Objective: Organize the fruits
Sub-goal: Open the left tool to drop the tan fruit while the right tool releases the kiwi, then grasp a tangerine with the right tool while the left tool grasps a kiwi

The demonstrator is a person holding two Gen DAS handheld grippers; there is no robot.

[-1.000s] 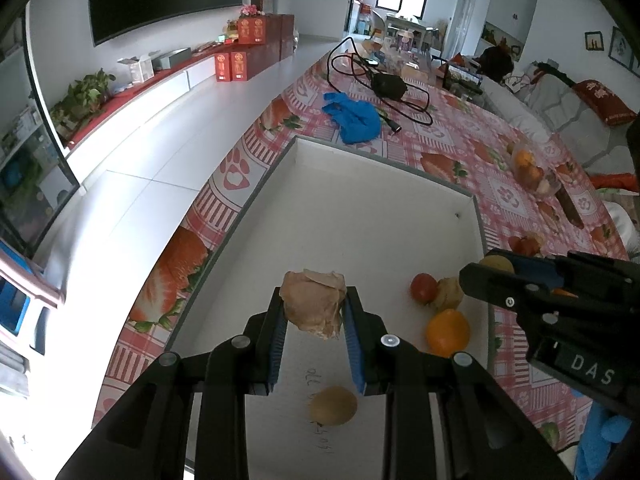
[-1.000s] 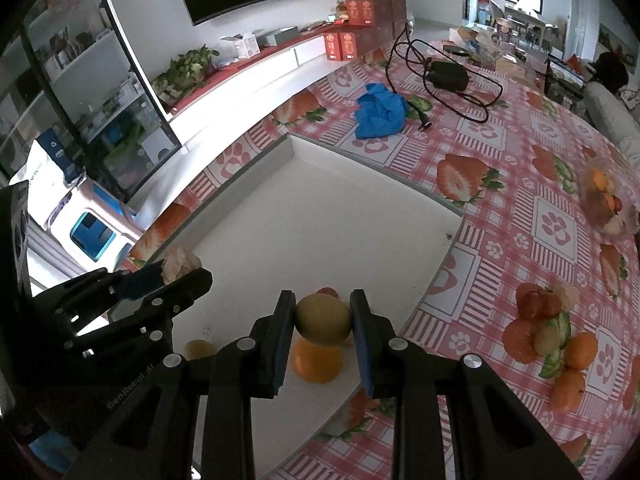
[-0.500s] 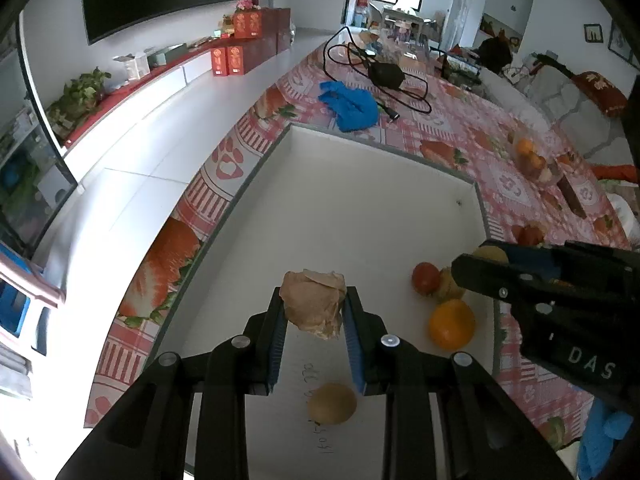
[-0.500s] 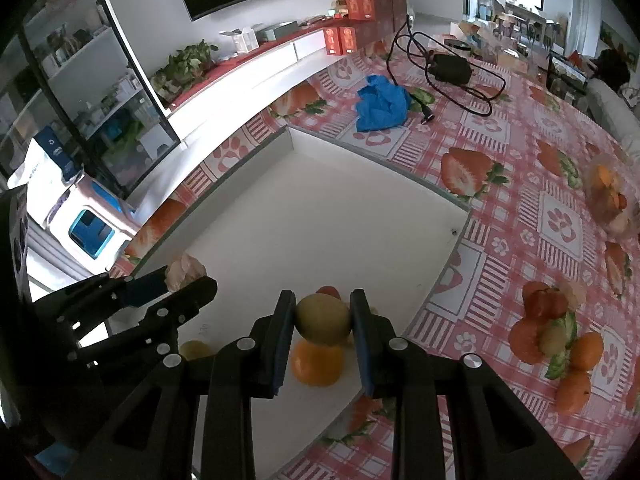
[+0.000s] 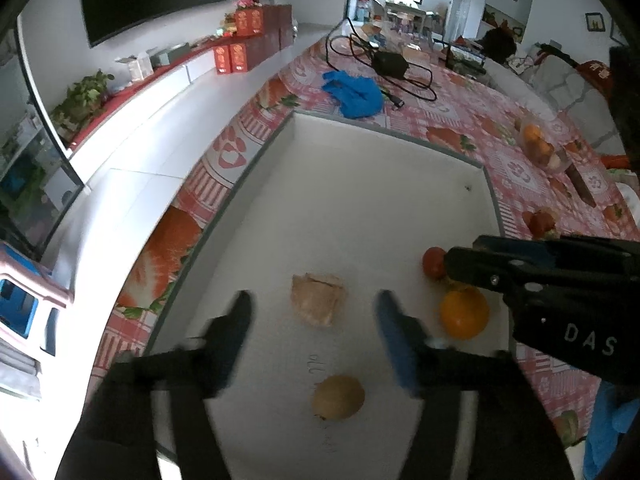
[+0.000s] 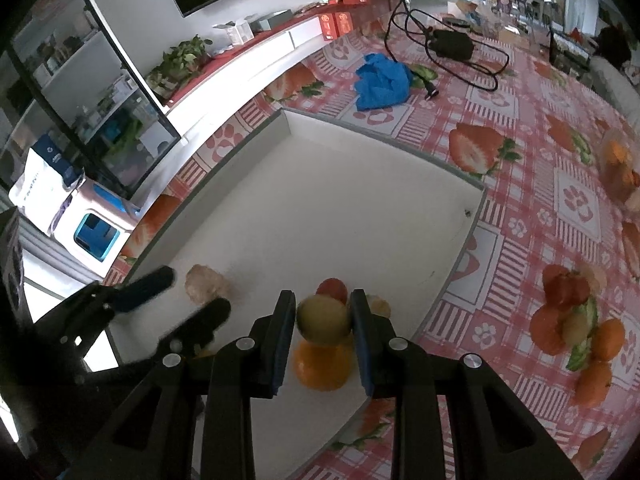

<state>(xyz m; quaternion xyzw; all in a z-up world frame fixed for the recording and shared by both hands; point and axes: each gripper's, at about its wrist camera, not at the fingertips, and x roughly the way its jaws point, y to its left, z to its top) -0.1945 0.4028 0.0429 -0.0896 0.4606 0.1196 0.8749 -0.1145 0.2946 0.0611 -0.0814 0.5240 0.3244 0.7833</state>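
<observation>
Left gripper (image 5: 314,308) is spread wide, fingers blurred, and the crumpled brown lump (image 5: 318,299) sits between them, touching neither, low on the white tray (image 5: 360,184). Just behind it lies a round brownish fruit (image 5: 338,397). Right gripper (image 6: 323,320) is pinching a yellow-green fruit (image 6: 323,318) between its blue pads, hanging over an orange (image 6: 322,364) in the tray's near right corner, with a red fruit (image 6: 332,289) just beyond. A blue cloth (image 6: 382,80) lies on the strawberry tablecloth (image 6: 520,184) past the tray.
</observation>
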